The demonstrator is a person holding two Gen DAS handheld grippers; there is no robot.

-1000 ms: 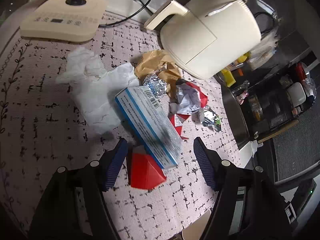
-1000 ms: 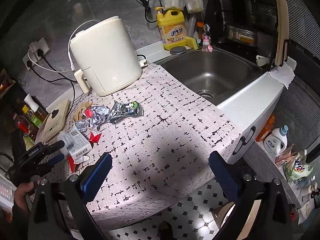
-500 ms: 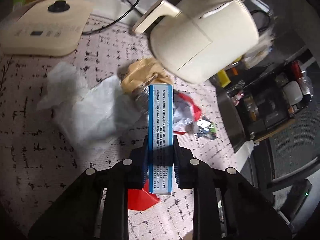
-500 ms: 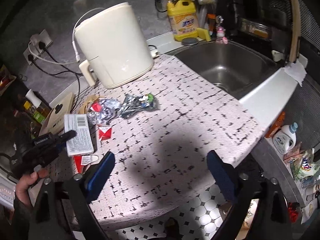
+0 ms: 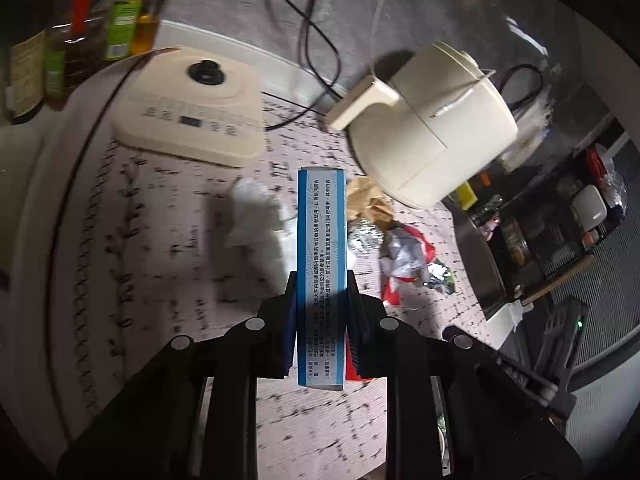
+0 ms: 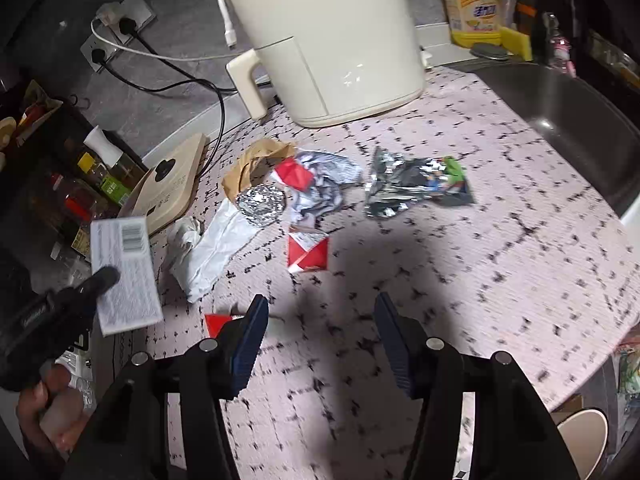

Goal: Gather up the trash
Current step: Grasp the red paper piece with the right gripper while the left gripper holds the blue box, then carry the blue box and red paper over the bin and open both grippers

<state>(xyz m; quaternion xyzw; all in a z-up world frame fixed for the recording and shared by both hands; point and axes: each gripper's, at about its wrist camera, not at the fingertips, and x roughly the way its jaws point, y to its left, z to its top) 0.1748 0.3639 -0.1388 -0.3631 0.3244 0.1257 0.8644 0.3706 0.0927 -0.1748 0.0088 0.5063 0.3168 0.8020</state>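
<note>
Trash box is now riding clear of the worktop, clamped in the left gripper; right gripper is hovering wide, empty.

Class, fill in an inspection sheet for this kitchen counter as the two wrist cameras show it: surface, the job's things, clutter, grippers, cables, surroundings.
Surface: counter mat, pale with black dashes.
Job's things: blue-and-white box lifted off the mat; on the mat lie white tissue, foil ball, brown paper, silver snack wrapper, red-and-white carton piece, crumpled red-and-white wrapper.
Clutter: cream air fryer, flat cream appliance base.
Grippers: left gripper shut on the box; right gripper open, above the mat.
Cables: black cords and a white cord run to wall sockets.
Surroundings: sink, yellow detergent bottle, condiment bottles.
</note>
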